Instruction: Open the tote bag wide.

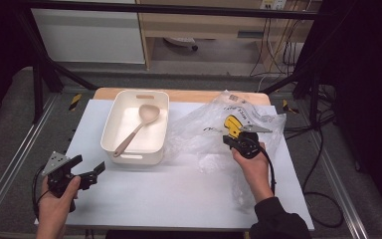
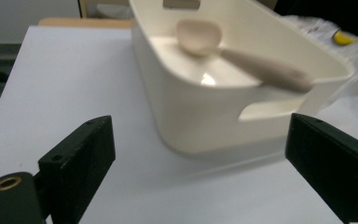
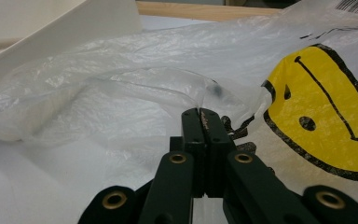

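Right gripper (image 1: 243,142): jaws pressed together, pinching the film of the plastic bag (image 1: 214,132).
Bag: crumpled on the table's (image 1: 179,199) right half, its left edge touching the bin (image 1: 110,124).
Left gripper (image 1: 87,172): jaws wide apart, empty, aimed at the bin's near wall.
Spoon (image 1: 137,127): inside the bin, lying diagonally, bowl at the far end.
Nearer hand: the left one.
In the way: bin wall.

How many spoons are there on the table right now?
1. A beige spoon lies diagonally inside the white bin. The crumpled plastic bag beside it could hide more.
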`<state>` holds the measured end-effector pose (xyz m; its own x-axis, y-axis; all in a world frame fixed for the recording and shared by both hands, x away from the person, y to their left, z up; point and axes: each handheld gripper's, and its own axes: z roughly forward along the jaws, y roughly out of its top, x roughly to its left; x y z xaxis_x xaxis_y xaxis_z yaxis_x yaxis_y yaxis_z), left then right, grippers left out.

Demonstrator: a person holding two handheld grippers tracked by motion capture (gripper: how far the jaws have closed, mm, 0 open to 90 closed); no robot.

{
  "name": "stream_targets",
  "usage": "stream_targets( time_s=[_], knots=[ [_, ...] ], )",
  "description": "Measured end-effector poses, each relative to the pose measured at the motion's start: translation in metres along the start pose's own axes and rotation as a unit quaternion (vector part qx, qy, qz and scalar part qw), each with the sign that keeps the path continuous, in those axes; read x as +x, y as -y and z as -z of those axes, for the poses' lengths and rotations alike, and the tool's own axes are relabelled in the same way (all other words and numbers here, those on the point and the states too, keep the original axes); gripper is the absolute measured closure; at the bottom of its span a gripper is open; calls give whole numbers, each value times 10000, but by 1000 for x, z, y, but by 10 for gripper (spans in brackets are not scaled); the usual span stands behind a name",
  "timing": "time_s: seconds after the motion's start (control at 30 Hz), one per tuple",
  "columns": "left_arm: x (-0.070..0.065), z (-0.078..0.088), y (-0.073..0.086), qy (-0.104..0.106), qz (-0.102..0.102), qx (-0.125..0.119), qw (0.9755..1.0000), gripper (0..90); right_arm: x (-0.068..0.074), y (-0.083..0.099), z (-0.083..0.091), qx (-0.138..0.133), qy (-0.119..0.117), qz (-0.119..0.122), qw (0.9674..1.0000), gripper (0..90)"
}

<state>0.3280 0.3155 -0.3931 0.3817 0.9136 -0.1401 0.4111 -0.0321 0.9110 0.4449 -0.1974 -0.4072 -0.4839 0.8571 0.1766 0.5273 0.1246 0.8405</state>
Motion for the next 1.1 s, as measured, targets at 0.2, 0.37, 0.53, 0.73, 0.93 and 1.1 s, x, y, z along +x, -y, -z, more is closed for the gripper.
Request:
stream_targets(
  time_s=[0.2, 0.37, 0.53, 0.73, 0.93, 1.1],
  knots=[
    [-37, 7, -19, 320, -383, -197, 9986, 105, 6, 2, -1, 98, -40, 113, 9999, 900],
    [-71, 4, -29, 766, -537, -259, 9953, 149, 9, 4, -1, 146, -75, 125, 9998, 900],
    [-110, -11, -30, 1120, -823, -194, 9901, 205, 11, 4, 0, 144, -103, 140, 9997, 900],
    [-156, -48, -18, 1535, -1141, 151, 9814, 321, 12, 5, 2, 130, -130, 100, 9998, 900],
    [-184, -98, -3, 1834, -1207, 597, 9738, 508, 13, 5, 3, 115, -158, 86, 9998, 900],
    [-201, -138, 10, 1935, -1372, 870, 9676, 665, 12, 5, 3, 107, -182, 69, 9998, 900]
  ],
)
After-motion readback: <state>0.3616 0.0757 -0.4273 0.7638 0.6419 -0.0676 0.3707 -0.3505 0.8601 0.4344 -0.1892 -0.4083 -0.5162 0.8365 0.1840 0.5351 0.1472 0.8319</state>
